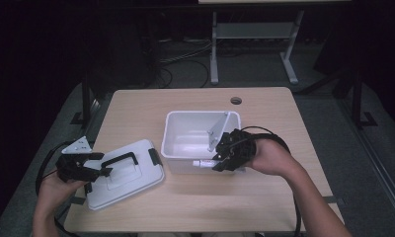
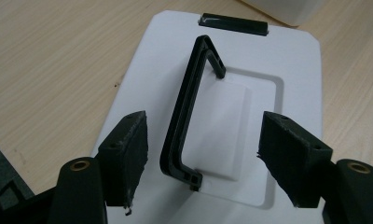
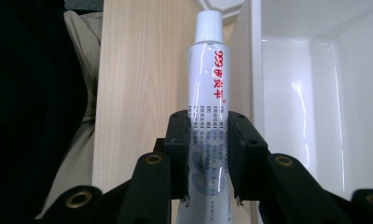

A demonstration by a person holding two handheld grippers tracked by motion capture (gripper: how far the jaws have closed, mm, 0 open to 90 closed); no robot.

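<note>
Clamped in my right gripper [image 3: 208, 154] is a white tube [image 3: 207, 93] with red lettering, its ribbed cap pointing away from me and both pads pressed on its lower body. From above, my right gripper [image 1: 224, 160] holds that tube [image 1: 203, 163] level at the near wall of the open white box [image 1: 178, 129], with the cap toward my left. Beside the tube in the right gripper view runs the box's glossy inside wall. Over to the left, my left gripper [image 1: 94, 170] has its jaws spread wide over the white lid [image 2: 296, 93], one on either side of the lid's raised black handle [image 2: 187, 112] and touching neither. That lid lies flat on the wooden table [image 1: 264, 197], just left of the box.
</note>
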